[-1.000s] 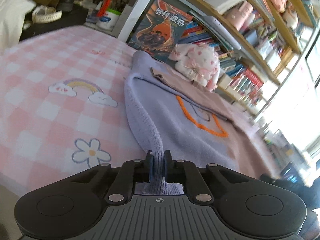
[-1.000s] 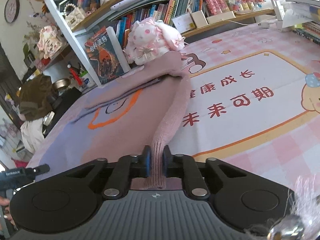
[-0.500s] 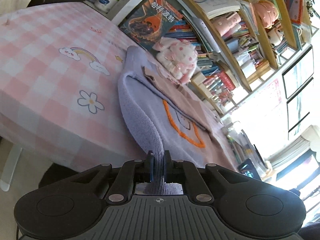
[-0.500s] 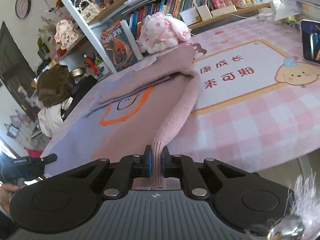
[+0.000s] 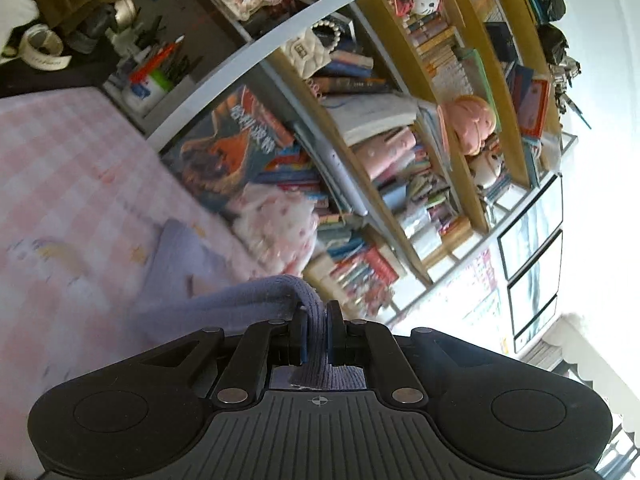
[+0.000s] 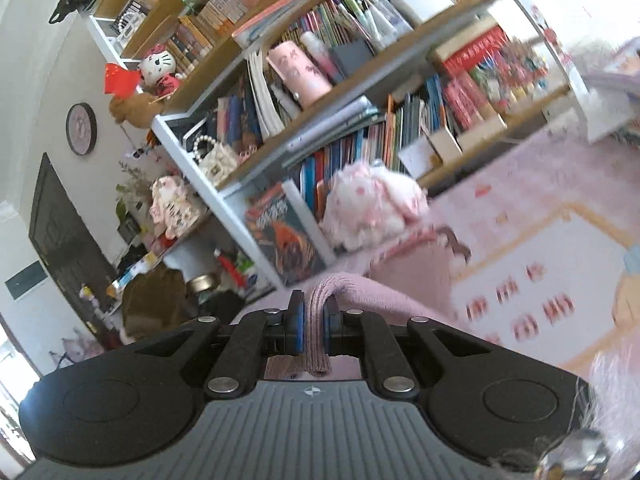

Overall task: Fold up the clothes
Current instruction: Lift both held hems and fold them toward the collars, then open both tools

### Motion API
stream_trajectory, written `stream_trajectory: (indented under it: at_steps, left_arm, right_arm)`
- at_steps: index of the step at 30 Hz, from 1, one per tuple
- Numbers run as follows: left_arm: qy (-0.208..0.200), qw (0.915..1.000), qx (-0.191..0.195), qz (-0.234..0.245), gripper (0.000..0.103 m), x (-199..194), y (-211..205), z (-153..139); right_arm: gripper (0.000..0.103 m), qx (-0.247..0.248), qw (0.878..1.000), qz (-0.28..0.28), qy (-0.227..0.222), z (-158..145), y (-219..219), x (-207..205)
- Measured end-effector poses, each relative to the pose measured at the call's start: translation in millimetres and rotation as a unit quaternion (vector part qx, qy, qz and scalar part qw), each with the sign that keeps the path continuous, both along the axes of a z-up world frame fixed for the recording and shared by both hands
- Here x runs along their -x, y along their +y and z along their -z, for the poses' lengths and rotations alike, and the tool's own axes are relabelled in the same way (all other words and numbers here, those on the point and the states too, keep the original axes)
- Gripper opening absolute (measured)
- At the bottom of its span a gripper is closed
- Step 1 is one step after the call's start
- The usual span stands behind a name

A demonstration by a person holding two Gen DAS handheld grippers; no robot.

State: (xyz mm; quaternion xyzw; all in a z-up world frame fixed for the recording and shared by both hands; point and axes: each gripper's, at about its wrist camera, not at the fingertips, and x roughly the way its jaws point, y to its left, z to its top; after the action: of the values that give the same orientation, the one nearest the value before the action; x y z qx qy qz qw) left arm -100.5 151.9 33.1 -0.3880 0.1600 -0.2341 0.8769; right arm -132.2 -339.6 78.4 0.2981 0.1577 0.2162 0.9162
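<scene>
The left gripper (image 5: 316,334) is clamped on the lilac edge of the sweater (image 5: 256,298); the right gripper (image 6: 314,330) is pinched tight on the pink edge of the same garment, a knitted ridge bunched between its blue pads (image 6: 297,330). In both wrist views the cloth runs forward and down from the jaws to the far part of the garment, which lies on the pink checked tablecloth (image 5: 68,184) near the plush toy (image 6: 372,204) at the foot of the bookshelf (image 6: 360,92). The relation that matters is this: the held near edge hangs above the table while the far edge lies beyond it, so the fold likely calls for carrying both hands together toward the shelf; neither hand looks nearer. Motion blur spoils most writing; the red characters on the printed mat (image 6: 532,292) cannot be read; the large book (image 5: 240,148) leaning against the shelf shows pale Chinese characters, too smeared to make out surely.
</scene>
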Motion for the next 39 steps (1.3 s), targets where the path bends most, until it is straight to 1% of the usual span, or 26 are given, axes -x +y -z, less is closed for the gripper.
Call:
stream_trajectory:
  at_steps: [3,6,12,15,20,26,29,31,32,33,34,35,36,37,38,39]
  left_arm:
    - [-0.001,0.9999,-0.008,-0.007,0.007,-26.0,-1.7,-2.0]
    - [0.008,0.9998,-0.008,-0.016,0.007,-53.1,-1.9,2.4]
    - [0.033,0.9988,-0.024,-0.026,0.007,-83.4,1.9,14.9]
    - [0.042,0.9981,-0.033,-0.03,0.007,-98.1,2.0,18.9]
    - [0.064,0.996,-0.052,-0.034,0.008,-124.7,2.0,29.1]
    - [0.099,0.9904,-0.09,-0.034,0.009,-153.9,-5.1,48.3]
    - [0.116,0.9872,-0.103,-0.035,0.014,-163.6,-6.6,56.3]
    - [0.125,0.9867,-0.099,-0.03,0.017,-167.6,-4.6,58.4]
    - [0.129,0.9866,-0.096,-0.027,0.02,-169.4,-3.5,59.2]
    - [0.122,0.9874,-0.095,-0.03,0.025,-167.1,-1.2,57.1]
    - [0.111,0.9886,-0.096,-0.036,0.035,-163.1,1.7,53.8]
    - [0.099,0.9896,-0.096,-0.042,0.042,-159.1,4.5,50.4]
    - [0.087,0.9904,-0.096,-0.048,0.056,-155.1,7.3,47.0]
    - [0.074,0.9907,-0.101,-0.055,0.06,-150.8,10.2,43.9]
    - [0.068,0.9899,-0.108,-0.06,0.06,-147.8,12.9,41.2]
    - [0.067,0.9889,-0.117,-0.063,0.06,-145.5,15.4,38.7]
  right_arm:
    - [0.008,0.014,1.0,0.005,-0.006,-5.4,3.3,-28.1]
    - [0.008,0.027,1.0,0.014,-0.002,-5.8,8.2,-60.4]
    - [0.008,0.051,0.998,0.023,0.014,4.7,20.6,-109.7]
    - [0.008,0.046,0.998,0.028,0.024,11.7,20.1,-132.2]
    - [0.008,0.053,0.997,0.038,0.041,24.9,23.1,-165.4]
    - [0.008,0.063,0.994,0.054,0.075,49.5,25.6,-200.4]
    - [0.009,0.068,0.992,0.058,0.093,61.2,27.4,-212.4]
    - [0.011,0.07,0.99,0.06,0.104,67.0,27.1,-217.6]
    - [0.014,0.067,0.99,0.058,0.107,68.4,25.9,-218.5]
    - [0.016,0.064,0.99,0.056,0.109,69.8,24.7,-219.3]
    - [0.018,0.061,0.991,0.054,0.11,70.9,23.2,-219.7]
    - [0.021,0.057,0.991,0.052,0.109,70.8,21.1,-218.6]
    - [0.027,0.054,0.992,0.052,0.105,70.3,18.8,-216.6]
    - [0.034,0.055,0.992,0.061,0.1,68.5,16.5,-214.1]
    - [0.054,0.062,0.991,0.08,0.091,65.3,13.9,-210.6]
    - [0.058,0.07,0.989,0.102,0.081,62.0,10.4,-207.0]
